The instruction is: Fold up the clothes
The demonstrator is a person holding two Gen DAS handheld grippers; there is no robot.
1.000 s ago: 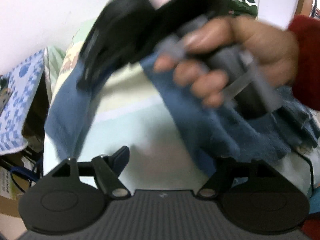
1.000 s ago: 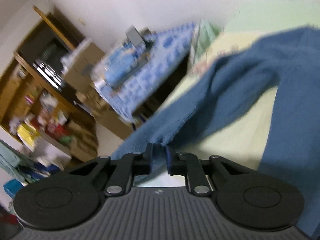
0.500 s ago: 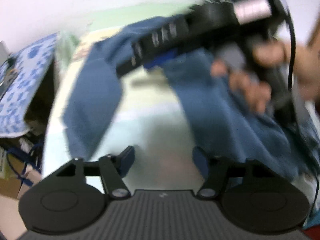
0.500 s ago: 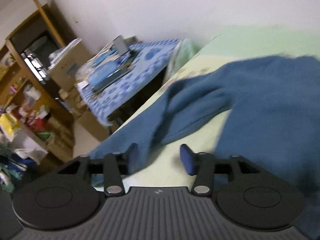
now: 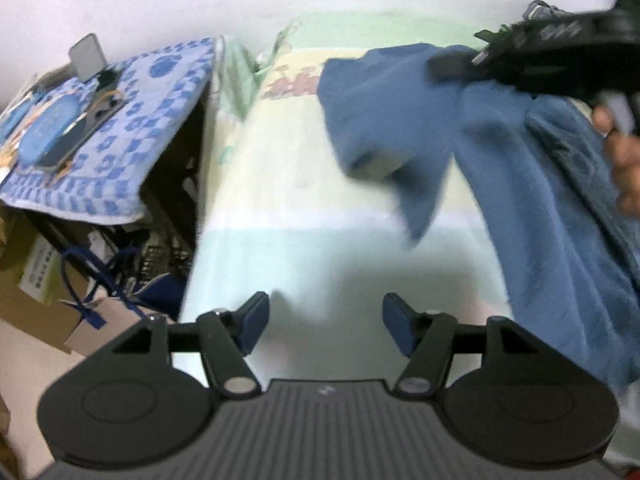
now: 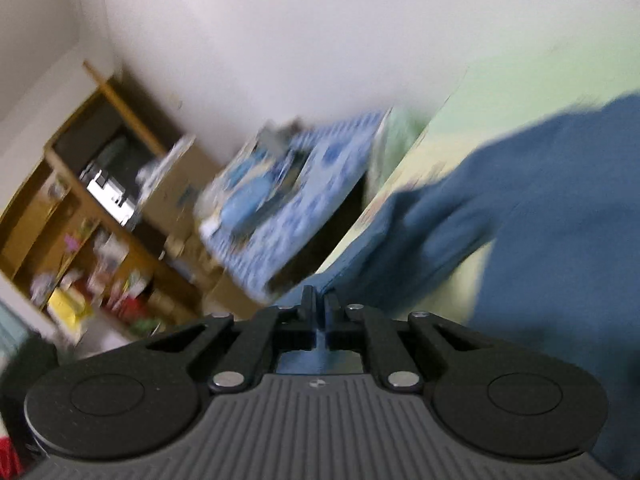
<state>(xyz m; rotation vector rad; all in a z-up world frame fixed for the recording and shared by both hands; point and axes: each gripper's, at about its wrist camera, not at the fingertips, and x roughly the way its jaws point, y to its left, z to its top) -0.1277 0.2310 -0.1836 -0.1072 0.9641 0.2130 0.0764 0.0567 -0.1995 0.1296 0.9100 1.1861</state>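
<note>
Nearest, the left gripper (image 5: 324, 322) hangs with fingers spread and nothing between them, over the pale bed sheet (image 5: 288, 208). One blue garment (image 5: 520, 184) lies on that sheet from one to four o'clock. The right gripper (image 6: 319, 300) is clamped on an edge of it. Farther off at nine o'clock, a cardboard box (image 5: 44, 300) sits under a blue patterned cloth (image 5: 120, 128); its contents are too blurred to tell.
</note>
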